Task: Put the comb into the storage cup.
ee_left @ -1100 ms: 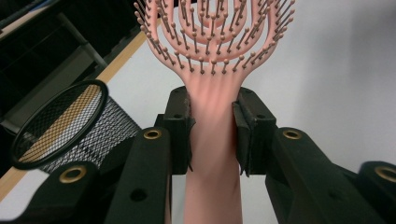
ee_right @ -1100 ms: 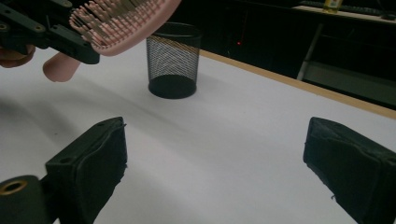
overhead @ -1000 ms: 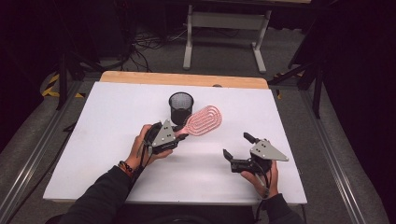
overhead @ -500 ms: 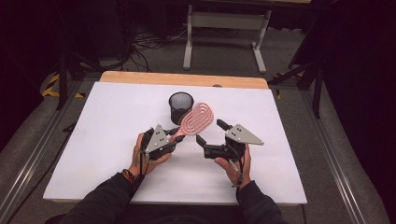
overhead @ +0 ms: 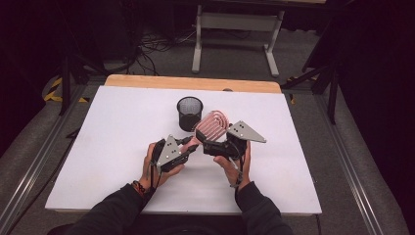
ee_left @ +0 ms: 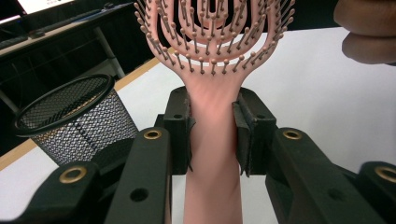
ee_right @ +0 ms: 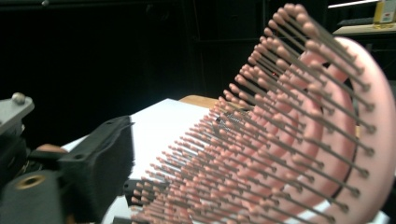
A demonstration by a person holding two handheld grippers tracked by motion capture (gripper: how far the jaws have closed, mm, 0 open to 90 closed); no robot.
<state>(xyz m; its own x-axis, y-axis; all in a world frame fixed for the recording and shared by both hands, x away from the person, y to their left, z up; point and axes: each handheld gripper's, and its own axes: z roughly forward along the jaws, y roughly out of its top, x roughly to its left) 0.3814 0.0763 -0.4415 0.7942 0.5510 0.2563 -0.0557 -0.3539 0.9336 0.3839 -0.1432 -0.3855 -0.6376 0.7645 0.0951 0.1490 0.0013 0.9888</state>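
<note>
- The table (overhead: 98, 161) has a white top, with a strip of bare wood along its far edge.
- The left gripper (overhead: 188, 148) sits left of the table's middle, held in the person's left hand (overhead: 155, 166).
- Its jaws are clamped on the handle of the pink hairbrush (ee_left: 212, 140); in the left gripper view the two black pads (ee_left: 180, 130) press the handle from both sides, just below the head.
- The brush runs away from this gripper toward the far right, its head raised off the table and its bristles turned toward the right gripper.
- A black mesh cup (overhead: 190, 112) stands upright just beyond the left gripper, close beside the brush head (overhead: 214, 125); whether they touch I cannot tell.
- The right gripper (overhead: 208, 146) is held in the right hand (overhead: 235, 164), right next to the left one and at the brush head.
- Its jaws stand apart and have just been closing a little; in the right gripper view the bristles (ee_right: 261, 154) lie close in front of one black jaw, and nothing is pressed by the pads.
</note>
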